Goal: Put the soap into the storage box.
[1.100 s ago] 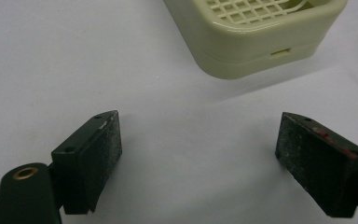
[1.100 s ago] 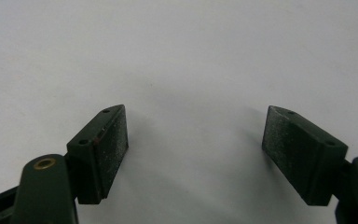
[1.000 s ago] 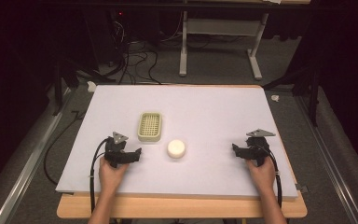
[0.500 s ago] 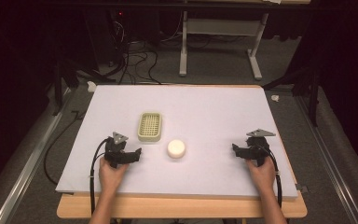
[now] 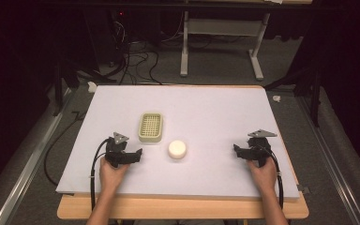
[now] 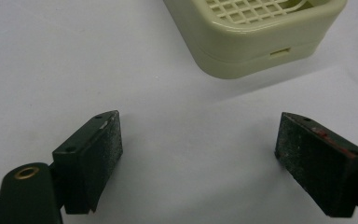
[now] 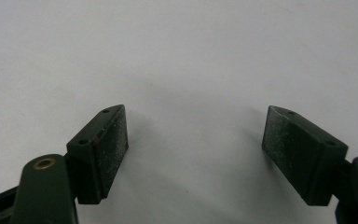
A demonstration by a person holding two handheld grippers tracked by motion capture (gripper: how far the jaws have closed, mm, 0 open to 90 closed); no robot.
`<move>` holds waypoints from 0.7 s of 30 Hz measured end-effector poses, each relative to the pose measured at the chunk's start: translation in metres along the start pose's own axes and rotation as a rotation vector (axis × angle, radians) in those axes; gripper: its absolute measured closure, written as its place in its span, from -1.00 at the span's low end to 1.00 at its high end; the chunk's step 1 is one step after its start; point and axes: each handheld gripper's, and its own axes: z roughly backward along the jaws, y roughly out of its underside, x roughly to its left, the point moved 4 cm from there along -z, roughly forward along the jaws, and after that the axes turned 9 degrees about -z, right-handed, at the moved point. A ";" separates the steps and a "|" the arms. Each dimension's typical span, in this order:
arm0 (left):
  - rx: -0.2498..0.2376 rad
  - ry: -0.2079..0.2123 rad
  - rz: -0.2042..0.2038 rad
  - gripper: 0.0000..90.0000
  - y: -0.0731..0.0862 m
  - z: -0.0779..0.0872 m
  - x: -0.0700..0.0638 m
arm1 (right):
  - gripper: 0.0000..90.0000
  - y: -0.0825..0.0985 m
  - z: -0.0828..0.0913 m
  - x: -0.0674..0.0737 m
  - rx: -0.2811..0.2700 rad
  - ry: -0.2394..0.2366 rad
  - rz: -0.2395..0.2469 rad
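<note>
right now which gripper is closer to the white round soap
Left. The left gripper sits just beside the white round soap, open; the right gripper is farther off on its other side.

Black tongs [image 5: 139, 153], grey triangular plates, black cables, brass rivets, bare forearms

white table [image 5: 215, 112]; cables [image 5: 136, 61]; grey desk frame [image 5: 183, 51]

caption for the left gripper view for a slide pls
Open left gripper over the white table, its black jaws apart, facing a cream plastic grid-topped tray.
</note>
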 end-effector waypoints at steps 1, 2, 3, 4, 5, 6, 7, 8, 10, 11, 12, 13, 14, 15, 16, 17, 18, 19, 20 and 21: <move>0.001 0.001 0.000 -0.66 0.000 0.000 0.000 | -0.49 0.000 0.000 0.000 -0.001 0.001 0.002; 0.002 0.001 -0.001 -0.66 0.000 0.000 0.000 | -0.49 0.000 0.000 0.000 -0.001 0.002 0.003; 0.001 0.000 -0.001 -0.66 0.000 0.000 0.000 | -0.49 0.000 0.000 0.000 -0.001 0.001 0.003; 0.001 -0.001 -0.002 -0.66 0.000 0.000 0.000 | -0.49 0.000 0.000 0.000 -0.001 0.002 0.003; 0.000 -0.003 -0.002 -0.66 0.000 0.000 0.000 | -0.49 0.000 0.000 0.000 -0.001 0.002 0.003; 0.001 -0.003 -0.004 -0.66 0.000 0.000 0.000 | -0.49 0.000 0.000 0.000 -0.001 0.002 0.003; 0.000 -0.003 -0.004 -0.66 0.000 0.000 0.000 | -0.49 0.000 0.000 0.000 -0.001 0.002 0.002; 0.001 -0.001 -0.003 -0.66 0.000 0.000 0.000 | -0.49 0.000 0.000 0.000 -0.001 0.002 0.003; 0.001 -0.001 -0.002 -0.65 0.000 0.000 0.000 | -0.49 0.000 0.000 0.000 -0.002 0.002 0.005; 0.001 -0.002 -0.003 -0.65 0.000 0.001 0.000 | -0.49 0.000 0.000 0.000 -0.001 0.003 0.003; 0.001 -0.002 -0.004 -0.65 0.000 0.001 0.000 | -0.49 0.000 0.000 0.000 -0.001 0.002 0.003; 0.000 -0.002 -0.005 -0.65 0.000 0.001 0.000 | -0.49 0.000 0.000 0.000 -0.002 0.003 0.004; -0.001 -0.004 -0.009 -0.65 -0.001 0.001 -0.001 | -0.49 0.000 0.000 0.000 -0.002 0.003 0.004; -0.001 -0.005 -0.010 -0.65 -0.001 0.001 -0.001 | -0.49 0.000 0.000 0.000 -0.002 0.002 0.005; -0.001 -0.006 -0.012 -0.65 -0.001 0.002 -0.001 | -0.49 0.000 0.000 0.000 -0.001 0.003 0.003; -0.002 -0.007 -0.012 -0.65 -0.001 0.002 -0.001 | -0.49 0.000 0.000 0.000 -0.001 0.003 0.003; -0.005 -0.008 -0.013 -0.65 -0.001 0.003 -0.001 | -0.49 0.000 0.000 0.000 -0.002 0.003 0.004; -0.008 -0.008 -0.013 -0.65 -0.001 0.004 -0.001 | -0.49 0.000 0.000 0.000 -0.001 0.003 0.003; -0.013 -0.004 -0.008 -0.65 -0.001 0.005 0.000 | -0.49 0.000 0.000 0.000 -0.001 0.002 0.003; -0.014 0.001 -0.004 -0.65 -0.001 0.006 0.000 | -0.49 0.000 0.000 0.000 -0.001 0.002 0.003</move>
